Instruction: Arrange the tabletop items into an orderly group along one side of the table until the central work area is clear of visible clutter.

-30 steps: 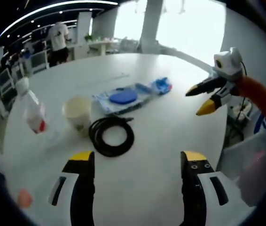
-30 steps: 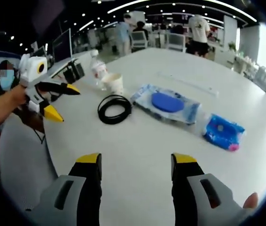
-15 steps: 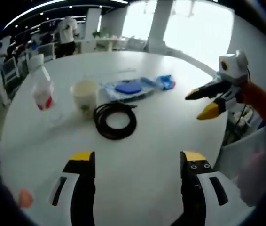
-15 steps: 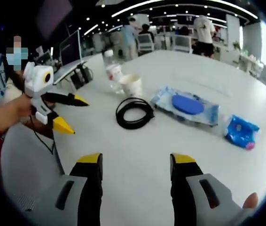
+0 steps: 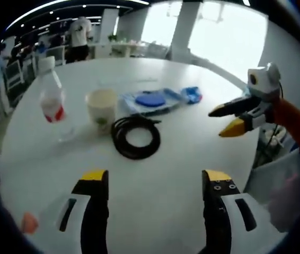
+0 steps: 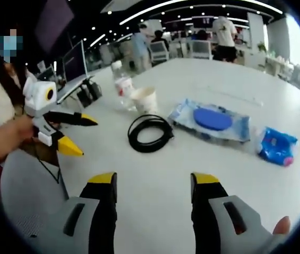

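While both the left gripper [image 5: 152, 182] and right gripper [image 6: 152, 185] gape empty, the bottle [image 5: 51, 100] label [image 5: 53, 112] is red, its writing unreadable

No legible text, brand, number or sign is found. A red band is carried on the label of the clear bottle [image 5: 50, 101], but its lettering cannot be read. A faint print is borne on the paper cup [image 5: 101, 106], undecipherable. Nothing readable is offered by the wipes packet [image 6: 211, 121] with its blue lid or by the small blue pouch [image 6: 277, 146].
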`<state>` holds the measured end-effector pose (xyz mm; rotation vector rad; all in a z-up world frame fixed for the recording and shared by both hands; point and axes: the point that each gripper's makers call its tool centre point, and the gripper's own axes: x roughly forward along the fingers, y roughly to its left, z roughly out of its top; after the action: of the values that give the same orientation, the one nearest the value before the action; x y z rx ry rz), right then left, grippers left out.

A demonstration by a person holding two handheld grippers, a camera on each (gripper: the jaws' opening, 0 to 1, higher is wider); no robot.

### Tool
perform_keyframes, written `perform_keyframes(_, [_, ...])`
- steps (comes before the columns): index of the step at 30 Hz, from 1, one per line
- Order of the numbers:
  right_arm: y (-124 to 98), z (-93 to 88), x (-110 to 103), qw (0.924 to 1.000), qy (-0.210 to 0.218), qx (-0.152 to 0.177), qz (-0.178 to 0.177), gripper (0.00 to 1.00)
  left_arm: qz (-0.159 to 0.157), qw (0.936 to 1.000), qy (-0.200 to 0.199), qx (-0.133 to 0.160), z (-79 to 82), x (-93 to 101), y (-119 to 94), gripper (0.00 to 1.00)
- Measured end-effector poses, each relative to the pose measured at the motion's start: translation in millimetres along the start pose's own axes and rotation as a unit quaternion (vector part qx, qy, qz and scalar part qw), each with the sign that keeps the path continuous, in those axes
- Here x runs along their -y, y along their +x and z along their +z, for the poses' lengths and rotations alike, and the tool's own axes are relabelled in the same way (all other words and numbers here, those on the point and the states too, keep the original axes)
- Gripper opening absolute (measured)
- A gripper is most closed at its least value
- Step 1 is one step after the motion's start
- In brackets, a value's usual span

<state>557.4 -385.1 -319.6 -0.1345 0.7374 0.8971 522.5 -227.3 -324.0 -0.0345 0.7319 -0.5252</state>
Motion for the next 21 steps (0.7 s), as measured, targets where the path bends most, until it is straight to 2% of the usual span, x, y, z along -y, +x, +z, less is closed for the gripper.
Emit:
perform_keyframes(8, [20, 15.1, 0, 0.9999, -0.008, -0.007, 0.005, 0.54, 0.009, 0.9998, -0.015, -0.011, 4.7, -19.6, 13, 0.67])
perform_keyframes(13, [35, 30.5, 3, 1.0, -0.008, -0.002, 0.003, 0.54, 0.023, 0.9993, -0.027, -0.005, 13.1, -31.8, 24, 0.67])
perform_keyframes(21, [62, 48.6, 10, 1.0, -0.008, -0.002, -0.002, 0.51, 0.027, 0.9991, -0.031, -0.008, 25.1, -36.4, 48, 0.66])
